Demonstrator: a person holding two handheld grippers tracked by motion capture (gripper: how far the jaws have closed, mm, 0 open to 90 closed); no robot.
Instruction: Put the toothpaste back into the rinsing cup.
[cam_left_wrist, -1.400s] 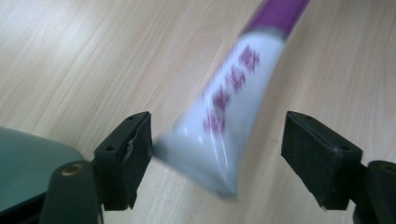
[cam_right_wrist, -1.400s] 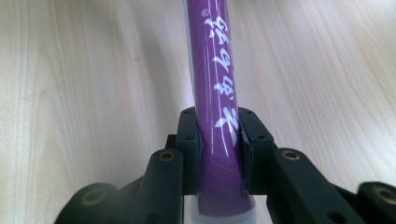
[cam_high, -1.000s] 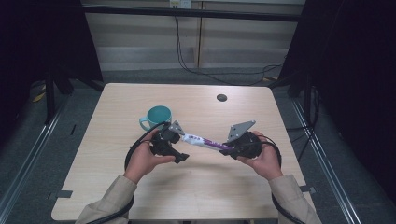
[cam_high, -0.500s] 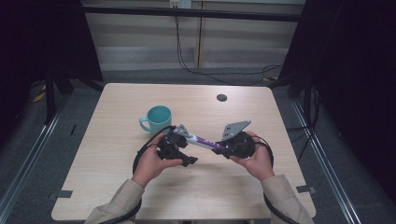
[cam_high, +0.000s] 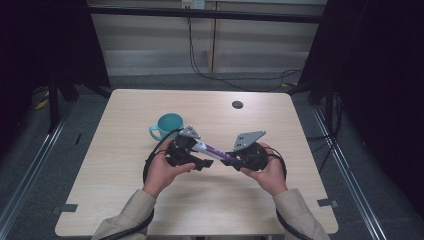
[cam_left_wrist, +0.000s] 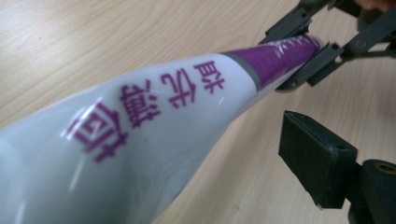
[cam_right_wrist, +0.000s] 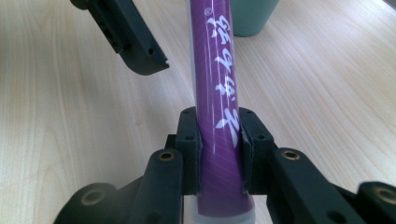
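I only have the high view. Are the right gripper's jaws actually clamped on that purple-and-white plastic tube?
Observer: Yes. In the right gripper view, the right gripper presses both pads on the purple end of the purple-and-white plastic tube.
Operator: And the left gripper?
Observer: The left gripper is open. In the left gripper view, its visible pad stands apart from the tube's white end.
Operator: Any print on the tube?
Observer: Purple characters are printed on the white end and white ones on the purple end.
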